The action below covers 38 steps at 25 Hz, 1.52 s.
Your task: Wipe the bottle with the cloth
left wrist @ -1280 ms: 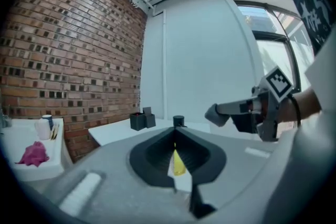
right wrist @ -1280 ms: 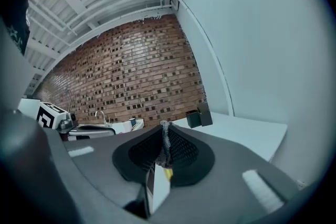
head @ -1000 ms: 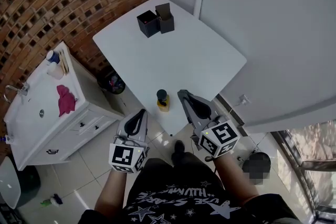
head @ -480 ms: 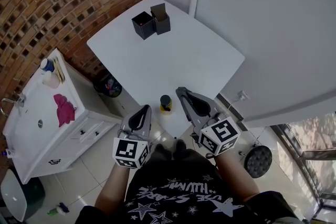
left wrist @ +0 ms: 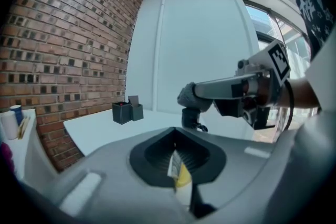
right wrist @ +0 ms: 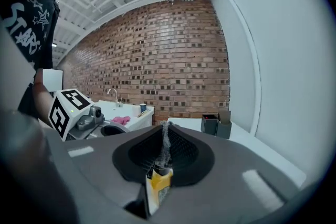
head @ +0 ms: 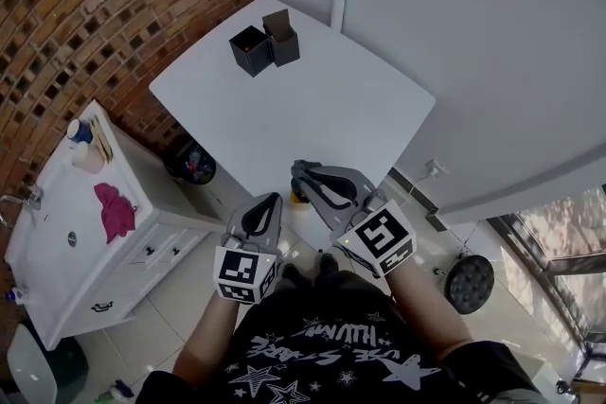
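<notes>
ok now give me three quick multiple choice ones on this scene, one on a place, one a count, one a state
1. Where on the white table does the bottle stand?
A. at its far corner
B. in the middle
C. at its near edge

2. How many black boxes stand on the table?
A. one
B. two
C. four

3. What state are the right tongs in?
A. shut on a grey cloth
B. wide open with nothing between them
C. shut on the bottle's cap

Answers:
1. C, since the head view shows the bottle at the table edge nearest the person.
2. B, since two boxes stand side by side at the far corner.
3. A, since the right gripper view shows a grey strip of cloth pinched between the jaws.
</notes>
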{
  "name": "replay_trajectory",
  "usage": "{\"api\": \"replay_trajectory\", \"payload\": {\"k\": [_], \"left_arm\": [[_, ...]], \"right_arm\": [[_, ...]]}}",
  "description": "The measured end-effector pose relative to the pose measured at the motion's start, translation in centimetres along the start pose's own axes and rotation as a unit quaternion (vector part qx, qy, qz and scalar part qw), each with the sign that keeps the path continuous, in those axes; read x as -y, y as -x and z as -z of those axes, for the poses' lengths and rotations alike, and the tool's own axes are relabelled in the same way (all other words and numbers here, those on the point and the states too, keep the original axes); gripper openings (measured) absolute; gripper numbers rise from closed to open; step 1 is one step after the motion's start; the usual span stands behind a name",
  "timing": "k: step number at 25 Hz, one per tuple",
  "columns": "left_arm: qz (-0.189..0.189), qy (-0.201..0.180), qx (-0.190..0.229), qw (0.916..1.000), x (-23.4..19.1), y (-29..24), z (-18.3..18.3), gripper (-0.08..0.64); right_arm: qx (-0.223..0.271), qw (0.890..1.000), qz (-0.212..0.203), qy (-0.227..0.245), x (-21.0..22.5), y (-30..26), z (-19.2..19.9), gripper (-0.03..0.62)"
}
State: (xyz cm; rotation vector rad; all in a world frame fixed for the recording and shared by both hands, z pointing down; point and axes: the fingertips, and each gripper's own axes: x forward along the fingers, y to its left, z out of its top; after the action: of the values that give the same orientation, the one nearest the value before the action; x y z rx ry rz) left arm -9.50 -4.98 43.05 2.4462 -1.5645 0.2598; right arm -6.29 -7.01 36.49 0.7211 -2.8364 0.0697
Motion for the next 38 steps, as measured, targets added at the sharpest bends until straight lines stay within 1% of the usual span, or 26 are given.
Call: {"api": "replay_trajectory", "payload": {"k": [4,8,13,19,22,29,31,33,36,38], "left_arm": [[0.005,-0.001,-0.005,1.0,-0.1,-0.4,0.3,0.003],[0.005,0.002,-0.007,1.0,-0.3,-0.5,0.3,0.003],[0.018,0.004,-0.013,0.9997,0.4,-0.9,0.9,0.003],[0.021,0.003,-0.011,0.9997,0.2,-0.9,0.8,0.003],[0.016,0.003,-0.012,0.9998,-0.4,-0.8,0.8,0.003],[0.008,0.005,-0.014,0.9999,-1.0,-0.7,1.0,0.003],[0.005,0.004,-0.015,0.9999,-1.2,-0.7,1.0,0.003],[0.004,0.002,-0.017,0.9999,-1.4,-0.7,1.0,0.003],[0.001,0.001,-0.017,0.9999,-1.8,-0.8,1.0,0.003],[0.0,-0.002,-0.017,0.9998,-2.2,-0.9,0.9,0.003]], "right_arm": [[-0.017,1.0,-0.01,0.015,-0.2,-0.2,0.1,0.035],[-0.025,0.999,-0.012,0.019,-0.3,-0.2,-0.1,0.035],[-0.042,0.998,-0.021,0.029,-0.9,0.0,-0.1,0.035],[-0.054,0.998,-0.038,0.024,-2.4,0.5,-0.1,0.035],[-0.056,0.997,-0.049,0.022,-3.2,0.7,0.0,0.035],[-0.041,0.998,-0.044,0.013,-3.2,1.3,-0.3,0.035],[-0.032,0.998,-0.055,0.014,-3.7,1.8,-0.5,0.035],[-0.032,0.996,-0.078,0.02,-4.7,2.3,-0.2,0.035],[-0.053,0.992,-0.103,0.044,-6.0,2.4,2.1,0.035],[-0.071,0.989,-0.108,0.071,-6.4,2.1,3.8,0.035]]}}
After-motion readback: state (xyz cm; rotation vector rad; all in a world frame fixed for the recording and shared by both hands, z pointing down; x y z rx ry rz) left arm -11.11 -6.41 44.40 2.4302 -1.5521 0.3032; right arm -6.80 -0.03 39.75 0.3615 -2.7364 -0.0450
